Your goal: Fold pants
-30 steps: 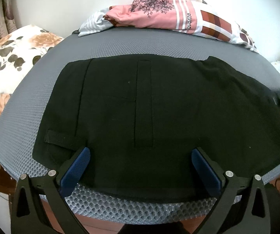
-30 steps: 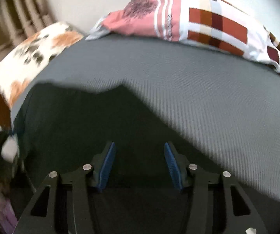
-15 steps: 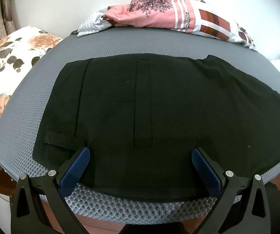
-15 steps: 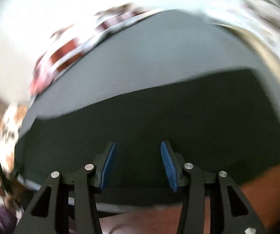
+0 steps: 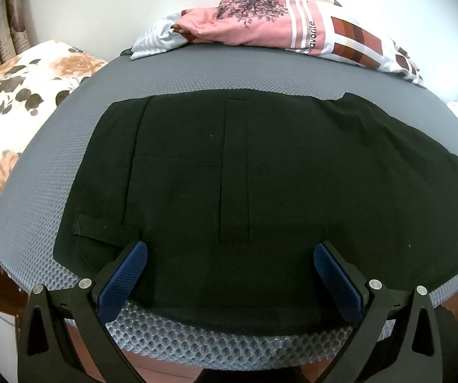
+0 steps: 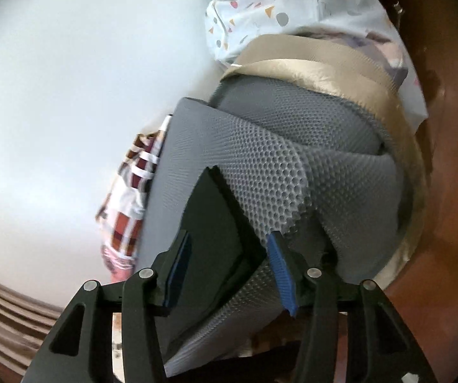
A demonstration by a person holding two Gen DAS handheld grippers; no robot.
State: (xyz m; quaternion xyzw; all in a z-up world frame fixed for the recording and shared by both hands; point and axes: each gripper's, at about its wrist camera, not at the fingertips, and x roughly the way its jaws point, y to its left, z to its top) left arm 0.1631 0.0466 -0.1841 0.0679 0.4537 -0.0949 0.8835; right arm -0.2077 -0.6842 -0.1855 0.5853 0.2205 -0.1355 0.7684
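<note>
a grey mesh mattress pad [image 5: 178, 73] with a honeycomb weave covers the bed and serves as the work surface, its thick edge curling over the near side. behind it runs a plain white wall [image 5: 107, 3]. a floral pillow [image 5: 15, 95] in orange and grey lies off the pad's left end, and a striped curtain [image 5: 2, 32] hangs in the far left corner. a pink and checked blanket [image 5: 280, 25] is bunched along the far edge against the wall.

the black pants [image 5: 261, 172] lie flat across the middle of the pad, waistband end toward the left, a belt loop and pocket seams showing, the legs running off to the right. nothing lies on top of them.

the left gripper [image 5: 230, 268] hovers over the near hem of the pants with its blue pads wide apart, nothing between them.

the right wrist view is rolled on its side. there the right gripper [image 6: 229, 261] sits at the pad's corner, jaws having just widened a little, about half parted, straddling the end of the pants [image 6: 219, 223] and the pad's edge; the pads do not press on the cloth. a beige quilted cover [image 6: 324, 67] and a white sheet with coloured triangles [image 6: 293, 3] lie past that end, above brown wood [image 6: 452, 159].
</note>
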